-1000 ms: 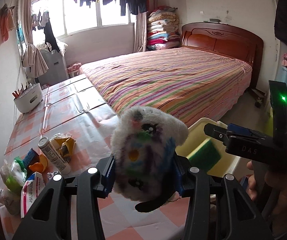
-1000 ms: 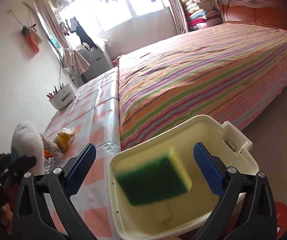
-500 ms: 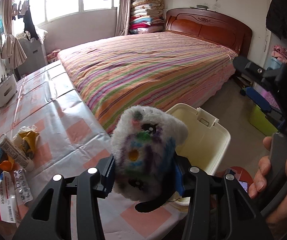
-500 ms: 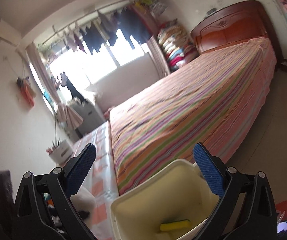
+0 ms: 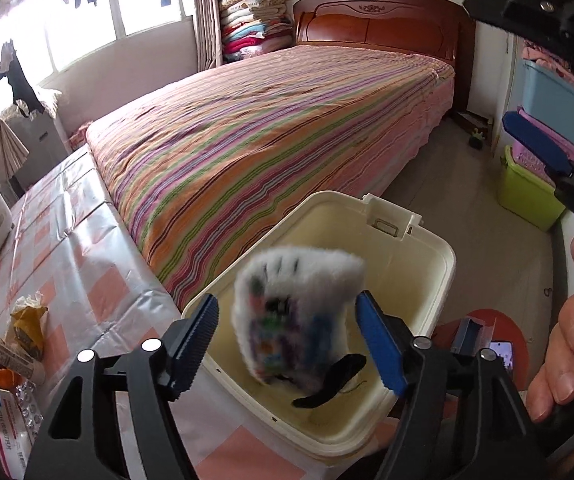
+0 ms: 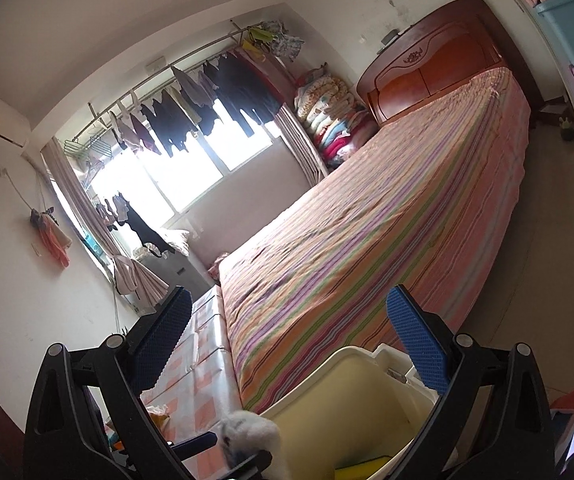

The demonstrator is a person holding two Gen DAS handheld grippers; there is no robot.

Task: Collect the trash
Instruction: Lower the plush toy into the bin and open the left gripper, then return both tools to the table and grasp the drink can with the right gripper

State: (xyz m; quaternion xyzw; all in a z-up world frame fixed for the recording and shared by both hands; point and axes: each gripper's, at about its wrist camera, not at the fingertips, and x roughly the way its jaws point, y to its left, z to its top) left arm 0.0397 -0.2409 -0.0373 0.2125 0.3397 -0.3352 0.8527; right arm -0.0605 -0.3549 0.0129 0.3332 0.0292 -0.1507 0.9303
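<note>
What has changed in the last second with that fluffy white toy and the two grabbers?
The left gripper carried the fluffy white toy from above the checked tablecloth to over the cream bin; its jaws are now opening and the blurred toy sits loose between them. The right gripper tilted up from the bin, open and empty throughout. The green-and-yellow sponge dropped into the bin. The clutter on the tablecloth stayed put.

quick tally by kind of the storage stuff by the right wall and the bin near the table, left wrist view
Cream bin: 1
Blue storage box: 1
Purple basket: 1
Green basket: 1
Total: 4
</note>
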